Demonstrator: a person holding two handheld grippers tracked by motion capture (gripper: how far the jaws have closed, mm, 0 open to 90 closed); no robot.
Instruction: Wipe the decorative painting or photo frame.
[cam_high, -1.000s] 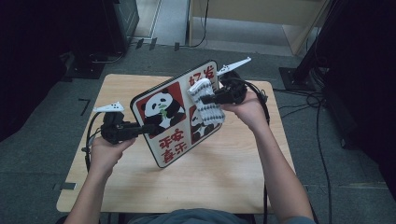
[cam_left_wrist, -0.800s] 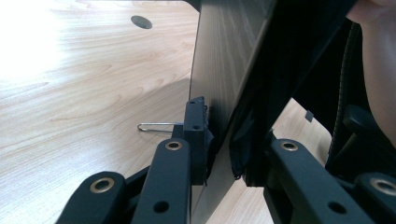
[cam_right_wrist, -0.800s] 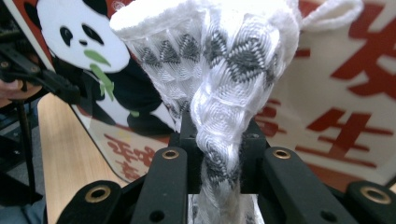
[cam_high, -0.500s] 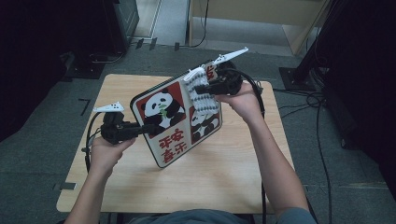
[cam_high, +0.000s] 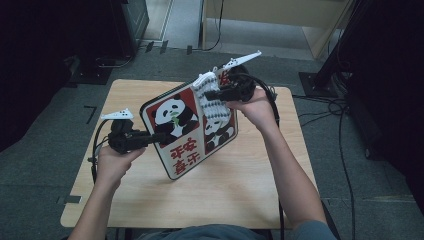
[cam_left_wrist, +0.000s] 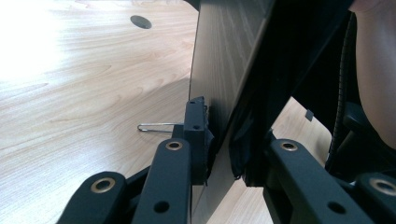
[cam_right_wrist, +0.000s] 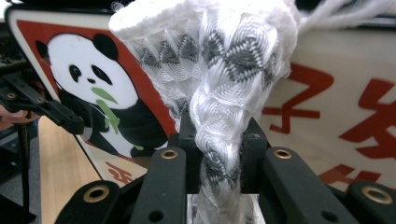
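A flat board printed with pandas and red characters stands tilted on its edge over the wooden table. My left gripper is shut on the board's left edge; in the left gripper view the jaws clamp that thin edge. A white and grey woven cloth is bunched in my right gripper, which is shut on it and presses it against the board's upper face. The right gripper view has the cloth rising from between the jaws, with the board behind it.
The tabletop has a round cable hole, and a thin metal wire lies by the board's foot. Cables run over the grey floor to the right. A wooden cabinet stands beyond the table.
The right gripper has slid the cloth a little up and leftward along the board's face. The left hand has kept its grip and place.
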